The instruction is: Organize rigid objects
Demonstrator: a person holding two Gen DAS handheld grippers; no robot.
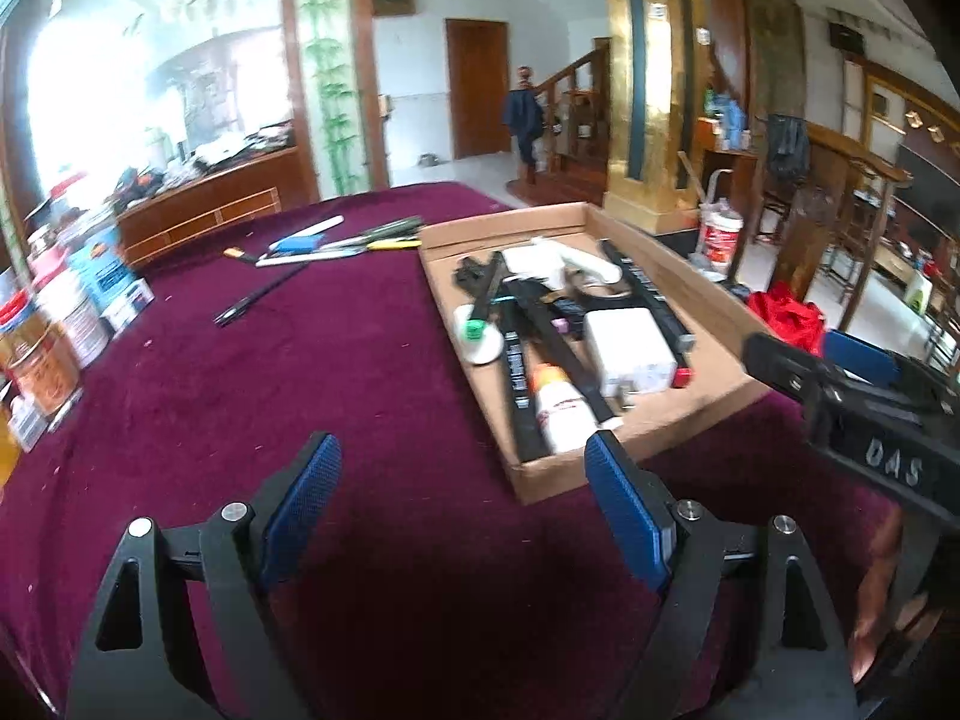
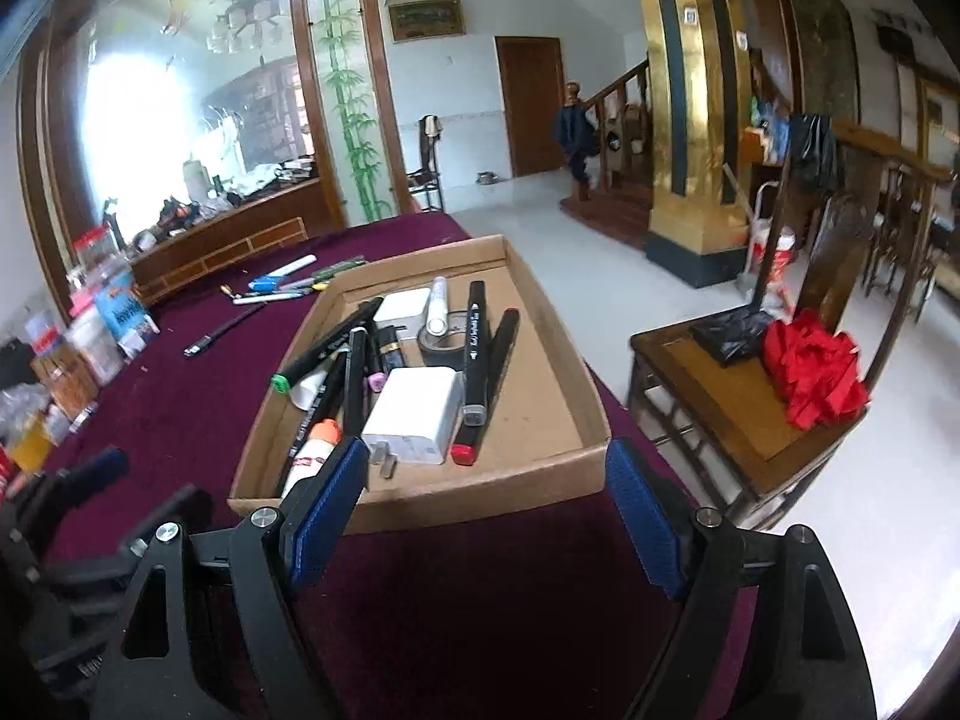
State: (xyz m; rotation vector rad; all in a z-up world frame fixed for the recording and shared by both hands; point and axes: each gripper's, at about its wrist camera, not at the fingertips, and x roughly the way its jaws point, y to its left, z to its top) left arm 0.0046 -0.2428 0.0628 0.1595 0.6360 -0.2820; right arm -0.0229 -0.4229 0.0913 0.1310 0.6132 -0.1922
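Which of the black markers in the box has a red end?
The black marker lying just right of the white charger, in the cardboard box. Its near cap is red; the other markers show green, pink or grey ends.

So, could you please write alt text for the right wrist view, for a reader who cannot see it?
The open, empty right gripper hovers over a maroon cloth table, before a shallow brown cardboard tray holding black marker pens, a white square charger and a white glue bottle. More pens lie on the cloth beyond.
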